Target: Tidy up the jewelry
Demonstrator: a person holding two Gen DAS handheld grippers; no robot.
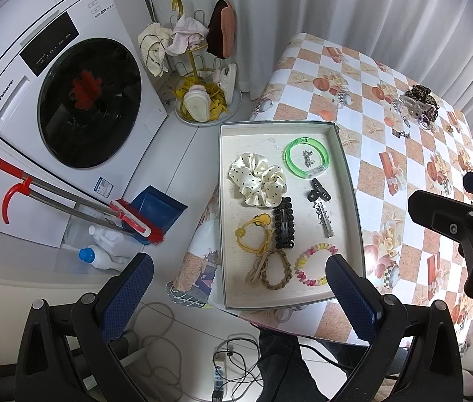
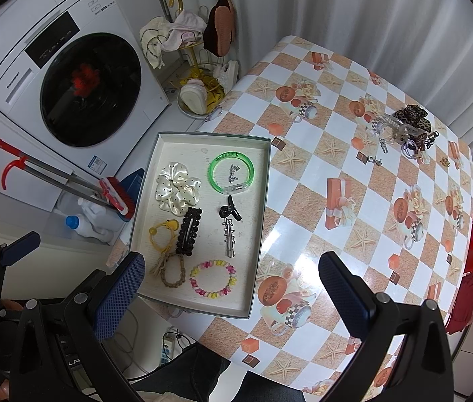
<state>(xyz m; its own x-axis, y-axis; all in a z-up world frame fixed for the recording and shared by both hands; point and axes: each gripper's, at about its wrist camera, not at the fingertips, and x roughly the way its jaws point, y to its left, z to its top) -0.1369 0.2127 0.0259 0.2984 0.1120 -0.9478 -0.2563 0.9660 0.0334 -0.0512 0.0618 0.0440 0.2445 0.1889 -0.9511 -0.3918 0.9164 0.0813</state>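
Tray [image 2: 203,305]: shallow, cream, frame centre on checked worktop [image 2: 353,234], holding scrunchie [image 2: 177,189], green bangle [image 2: 231,173], clips.
Loose pile [image 2: 407,127]: upper right, leopard claw clip.
Left hand-held gripper [image 1: 239,288]: released, empty.
Right hand-held gripper [image 2: 233,288]: released, empty.

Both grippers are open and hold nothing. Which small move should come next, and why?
Probably reach the right gripper toward the pile of loose accessories at the table's far side. The tray already holds sorted pieces, that pile still lies outside it, and the pile sits on the right gripper's side.
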